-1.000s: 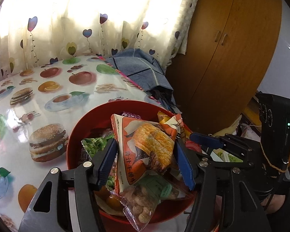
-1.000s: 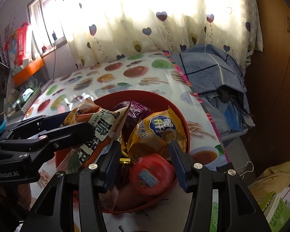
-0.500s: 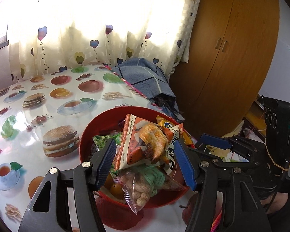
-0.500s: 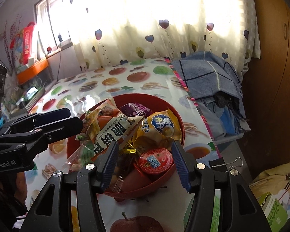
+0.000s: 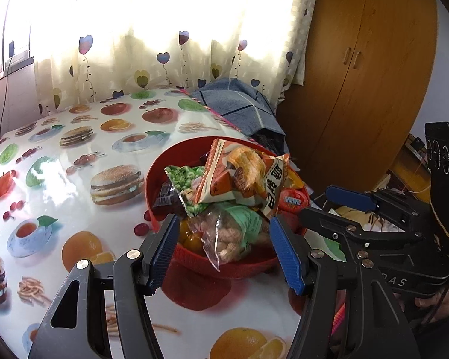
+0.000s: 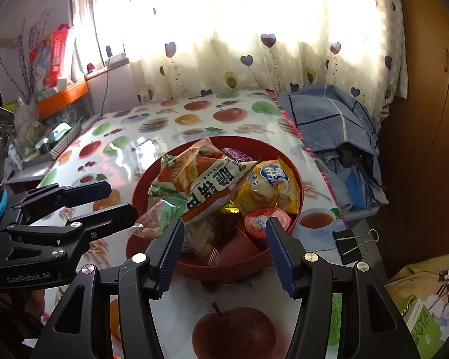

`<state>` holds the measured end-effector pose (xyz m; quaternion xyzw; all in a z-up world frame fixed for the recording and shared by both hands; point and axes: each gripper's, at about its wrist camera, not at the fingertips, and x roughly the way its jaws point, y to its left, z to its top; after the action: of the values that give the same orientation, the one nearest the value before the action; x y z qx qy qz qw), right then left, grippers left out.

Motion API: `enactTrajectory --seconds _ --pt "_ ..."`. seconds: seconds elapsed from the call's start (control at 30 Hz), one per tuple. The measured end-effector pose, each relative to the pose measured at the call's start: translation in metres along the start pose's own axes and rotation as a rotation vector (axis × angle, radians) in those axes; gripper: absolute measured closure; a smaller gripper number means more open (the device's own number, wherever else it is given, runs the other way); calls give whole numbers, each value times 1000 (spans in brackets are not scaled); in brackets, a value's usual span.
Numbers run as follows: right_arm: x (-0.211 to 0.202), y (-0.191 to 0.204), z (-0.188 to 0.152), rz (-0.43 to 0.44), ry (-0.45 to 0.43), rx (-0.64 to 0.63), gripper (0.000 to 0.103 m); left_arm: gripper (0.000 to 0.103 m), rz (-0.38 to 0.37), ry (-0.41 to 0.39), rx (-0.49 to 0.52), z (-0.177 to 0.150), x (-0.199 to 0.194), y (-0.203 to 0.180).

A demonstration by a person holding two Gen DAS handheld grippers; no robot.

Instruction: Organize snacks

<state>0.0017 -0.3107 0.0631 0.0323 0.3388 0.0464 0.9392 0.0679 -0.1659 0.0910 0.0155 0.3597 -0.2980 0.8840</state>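
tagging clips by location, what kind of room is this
Probably a room in a home, maybe a bedroom: a wooden wardrobe, heart-print curtains over the window, and a table under a food-print cover.

Backlit hard by the curtain [image 5: 152, 36], which is totally blown out in both views. Sun glare streaks across the shiny tablecloth [image 5: 54, 179]. Bowl [image 6: 294, 179] throws a reddish shadow. Heavy fisheye bend, corners black, wardrobe [image 5: 359, 74] side dimmer.
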Motion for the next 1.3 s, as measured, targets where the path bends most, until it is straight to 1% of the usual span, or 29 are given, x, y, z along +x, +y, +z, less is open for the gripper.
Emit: enactTrajectory --seconds 0.23,0.43,0.73,1.0,1.3 --pt "-4 8 -14 -1 14 -13 47 40 30 31 -24 -17 -4 1" --pt "-4 16 -25 -2 30 -31 47 40 49 41 -16 -29 -6 -4" --pt "-3 17 -28 -2 38 -30 47 40 89 31 -3 -32 -8 -6" --pt "3 16 -29 -7 53 -26 47 40 107 33 8 -33 -7 -7" --pt "6 15 -30 -13 63 -23 47 40 95 48 6 -34 -3 -7"
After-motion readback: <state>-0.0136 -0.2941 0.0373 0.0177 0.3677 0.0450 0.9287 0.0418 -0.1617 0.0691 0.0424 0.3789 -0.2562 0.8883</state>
